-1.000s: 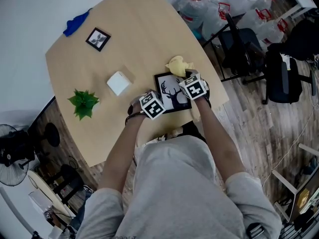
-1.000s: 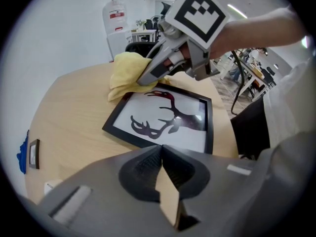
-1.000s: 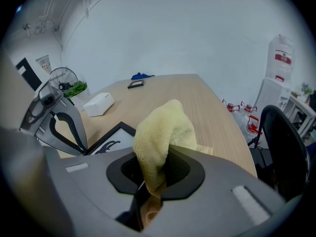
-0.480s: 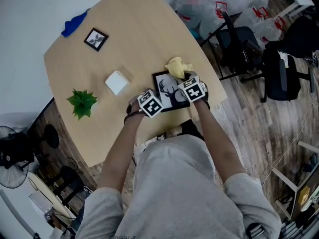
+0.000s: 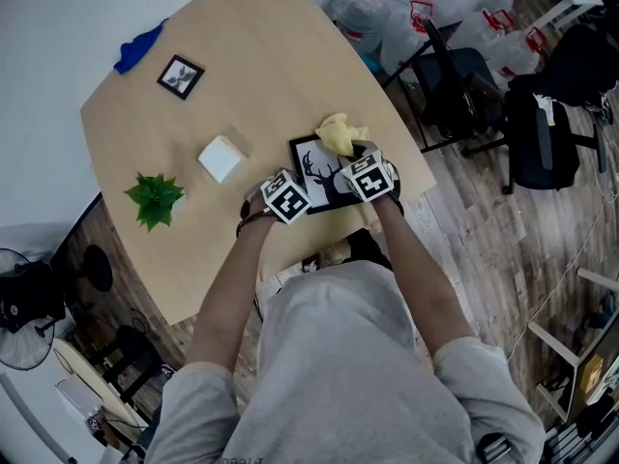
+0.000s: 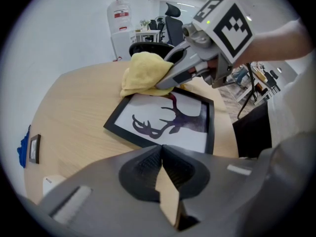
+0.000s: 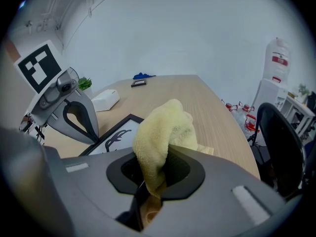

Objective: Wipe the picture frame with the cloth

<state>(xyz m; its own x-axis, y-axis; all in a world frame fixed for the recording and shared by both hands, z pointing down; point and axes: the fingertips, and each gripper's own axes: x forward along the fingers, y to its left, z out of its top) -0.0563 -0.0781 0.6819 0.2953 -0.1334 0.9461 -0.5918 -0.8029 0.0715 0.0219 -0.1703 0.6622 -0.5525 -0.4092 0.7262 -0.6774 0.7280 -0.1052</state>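
Far to the left of the left tongs [image 6: 161, 149] stands a little green plant [image 5: 153, 198] on the wooden table [image 5: 242, 66]; nearer to them, still on their left, sits a small white box [image 5: 221, 159]; way out past the box lie a tiny picture [image 5: 180, 76] and a blue rag [image 5: 138, 48]. The left tongs are shut tight with nothing in them; their tip is right at the left edge of the picture frame [image 6: 168, 117]. The picture frame lies flat on the table in front of both tongs; it is black and shows a deer head with antlers. The right tongs [image 7: 160, 162] are pinched on the yellow cloth [image 7: 160, 132]; the cloth bunches up out of them and sits on the far corner of the frame, just ahead of the right tongs.
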